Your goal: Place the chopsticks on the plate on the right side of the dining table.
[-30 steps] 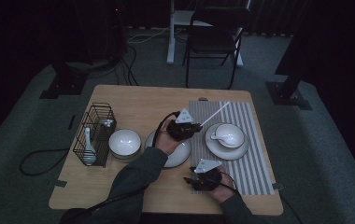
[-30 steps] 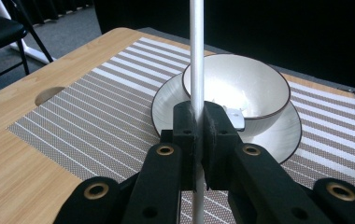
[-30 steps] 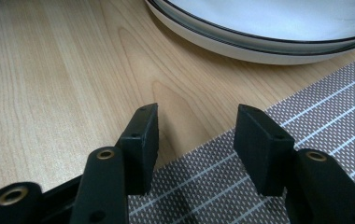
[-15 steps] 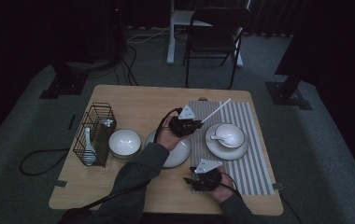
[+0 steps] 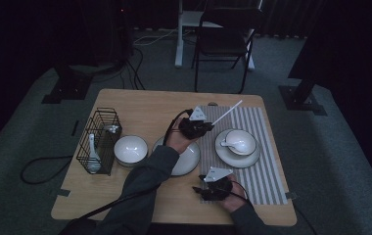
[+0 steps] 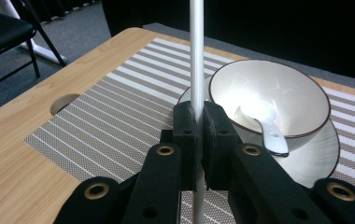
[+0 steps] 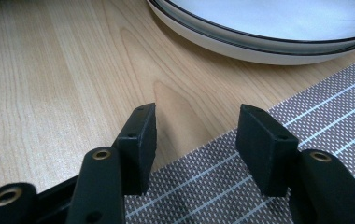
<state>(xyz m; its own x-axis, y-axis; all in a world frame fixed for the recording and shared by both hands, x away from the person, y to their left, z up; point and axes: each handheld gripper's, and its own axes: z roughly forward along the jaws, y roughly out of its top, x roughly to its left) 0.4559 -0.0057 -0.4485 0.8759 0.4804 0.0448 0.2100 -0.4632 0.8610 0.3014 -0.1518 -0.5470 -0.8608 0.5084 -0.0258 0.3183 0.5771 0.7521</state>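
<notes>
Clamping a thin white stick (image 6: 196,51), smooth and round like a chopstick, the left gripper (image 5: 197,128) has its matte black jaws pressed together on it, and the stick slants up over the striped placemat (image 5: 262,166) just beside the bowl (image 6: 278,95). The right gripper (image 5: 213,188) hovers low over the near edge of that mat with its jaws apart and nothing between them. The table (image 5: 140,105) is pale wood with visible grain; the mat is a woven weave, grey-brown with fine white lines. I count three glossy white round dishes with dark rims: one bowl on a saucer (image 5: 225,152) holding one white ceramic spoon (image 6: 266,123), one bare bowl (image 5: 130,148), and one shallow plate (image 5: 190,161). One black wire basket (image 5: 98,142) stands at the left, with a second white spoon (image 5: 92,152) upright in it.
</notes>
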